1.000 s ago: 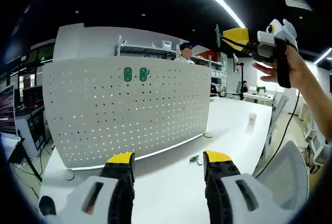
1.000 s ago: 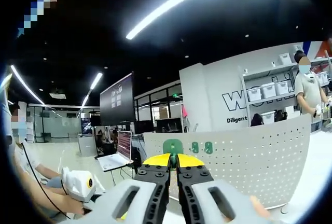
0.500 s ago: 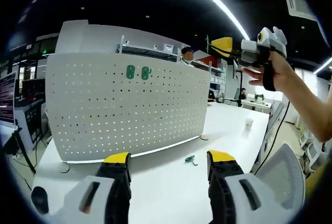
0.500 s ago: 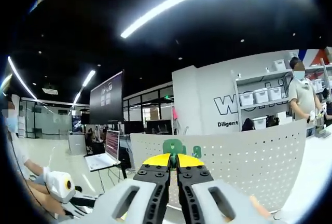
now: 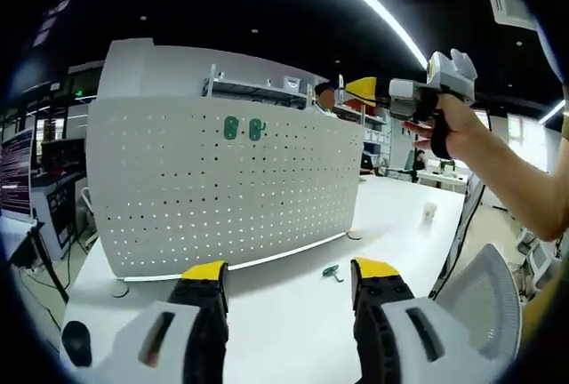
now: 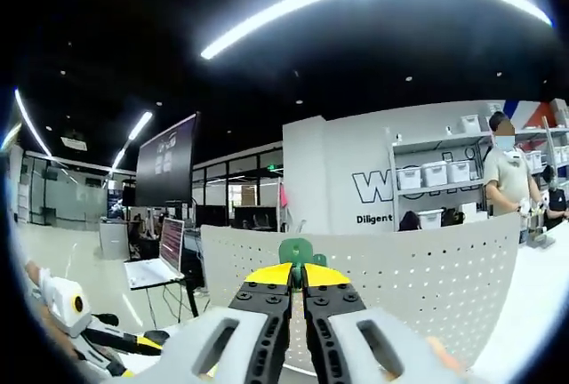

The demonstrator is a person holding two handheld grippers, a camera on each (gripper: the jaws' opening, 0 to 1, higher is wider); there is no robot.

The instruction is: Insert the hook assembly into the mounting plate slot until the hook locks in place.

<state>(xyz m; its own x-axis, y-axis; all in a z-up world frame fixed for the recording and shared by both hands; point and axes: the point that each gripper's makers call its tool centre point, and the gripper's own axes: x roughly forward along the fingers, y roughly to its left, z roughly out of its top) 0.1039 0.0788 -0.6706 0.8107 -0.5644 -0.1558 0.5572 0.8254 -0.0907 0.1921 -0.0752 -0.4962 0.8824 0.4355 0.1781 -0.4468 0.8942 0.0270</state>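
Right gripper (image 6: 297,275) has its jaws pinched on a green hook (image 6: 295,252), held up high near the top of the pegboard (image 6: 400,286). Left gripper (image 5: 289,275) sits wide open, holding nothing, low over the table (image 5: 293,313). Two hooks (image 5: 243,129) are already on the board, and a spare (image 5: 333,272) lies on the table. Risk: the jaws cover the hook's pegs, so it could miss the holes and twist loose. Can't make out the pegs.
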